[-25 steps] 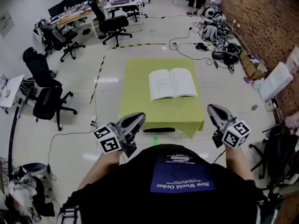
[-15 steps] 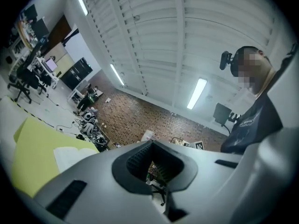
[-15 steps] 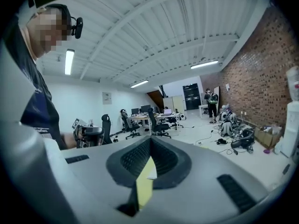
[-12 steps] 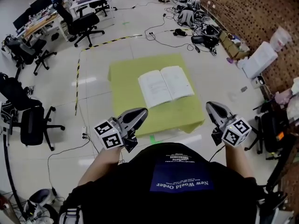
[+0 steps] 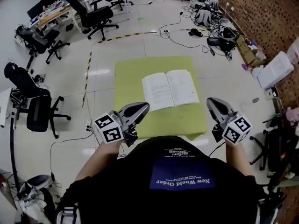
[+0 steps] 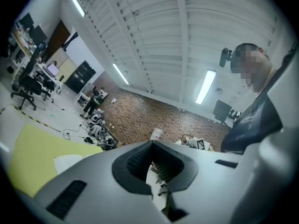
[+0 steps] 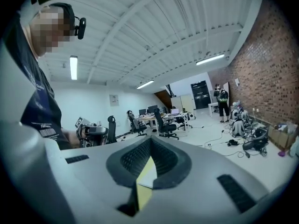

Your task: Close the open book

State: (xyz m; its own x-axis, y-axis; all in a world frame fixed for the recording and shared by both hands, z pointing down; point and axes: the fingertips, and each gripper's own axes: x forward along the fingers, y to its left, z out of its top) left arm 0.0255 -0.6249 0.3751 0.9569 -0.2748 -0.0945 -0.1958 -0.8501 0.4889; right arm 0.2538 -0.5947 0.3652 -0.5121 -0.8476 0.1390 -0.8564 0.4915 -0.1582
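A square table [image 5: 128, 78] with a yellow-green top stands in the middle of the frame on a pale, glossy floor [image 5: 224, 83]. An open book [image 5: 170, 88] lies flat on it, white pages up. The book sits right of the table's centre, near the right edge, its spine running toward the top of the frame.

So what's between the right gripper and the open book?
Only bare yellow-green table separates the right gripper from the open book, per the head view.
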